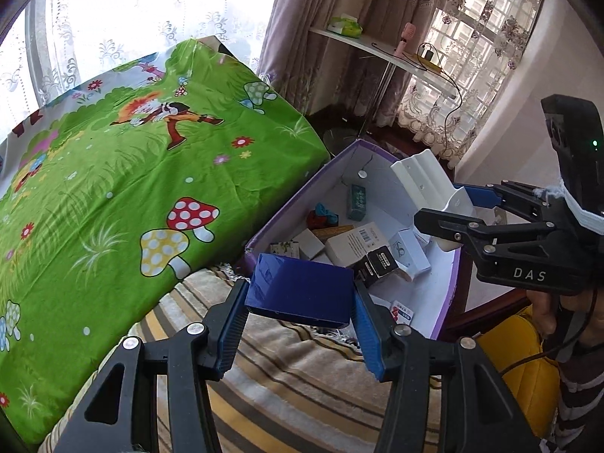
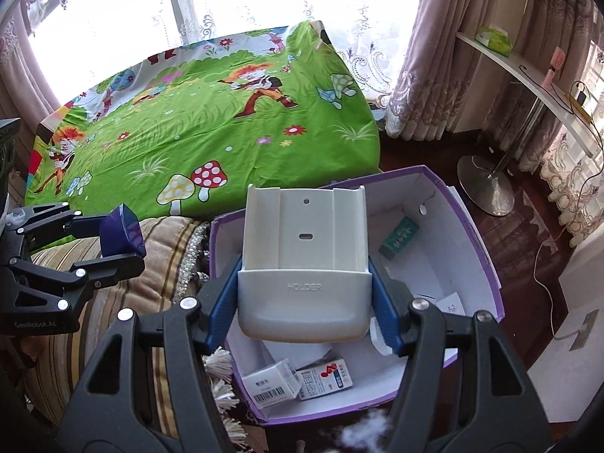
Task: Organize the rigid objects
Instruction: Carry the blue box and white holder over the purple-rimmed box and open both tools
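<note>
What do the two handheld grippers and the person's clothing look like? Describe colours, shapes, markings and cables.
Both the left gripper and the right gripper have black angular linkage frames with silver rivets and ribbed blue pads. White lettering marks their bodies; a green light glows on the right one. A dark cable trails by a striped sleeve.

Small boxes [image 1: 355, 245] lie in the carton [image 1: 449, 294], beside the bed [image 1: 113, 188].
</note>
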A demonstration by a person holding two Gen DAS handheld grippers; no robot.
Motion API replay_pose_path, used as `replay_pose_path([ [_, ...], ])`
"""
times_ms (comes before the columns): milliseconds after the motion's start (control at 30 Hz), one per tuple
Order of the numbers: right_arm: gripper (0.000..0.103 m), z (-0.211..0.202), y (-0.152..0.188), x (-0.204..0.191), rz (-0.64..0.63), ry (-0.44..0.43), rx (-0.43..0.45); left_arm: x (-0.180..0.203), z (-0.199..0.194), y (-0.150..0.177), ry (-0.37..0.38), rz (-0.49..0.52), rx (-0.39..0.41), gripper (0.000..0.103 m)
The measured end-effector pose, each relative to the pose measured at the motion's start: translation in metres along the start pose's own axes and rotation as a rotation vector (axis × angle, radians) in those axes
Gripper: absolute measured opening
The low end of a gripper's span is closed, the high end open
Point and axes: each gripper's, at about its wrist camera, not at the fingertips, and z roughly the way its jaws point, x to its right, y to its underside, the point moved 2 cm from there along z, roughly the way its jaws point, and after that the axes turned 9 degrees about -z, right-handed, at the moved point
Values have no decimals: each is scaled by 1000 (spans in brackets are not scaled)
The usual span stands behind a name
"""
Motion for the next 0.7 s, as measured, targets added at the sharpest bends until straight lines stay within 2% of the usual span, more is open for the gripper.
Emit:
replay_pose_path([
  [367, 67, -1, 41, 40, 84, 62, -40, 35, 15, 5, -32, -2, -23, 54],
  [700, 67, 0, 56, 50, 125, 76, -59, 56, 24, 11, -57, 28, -50, 57],
])
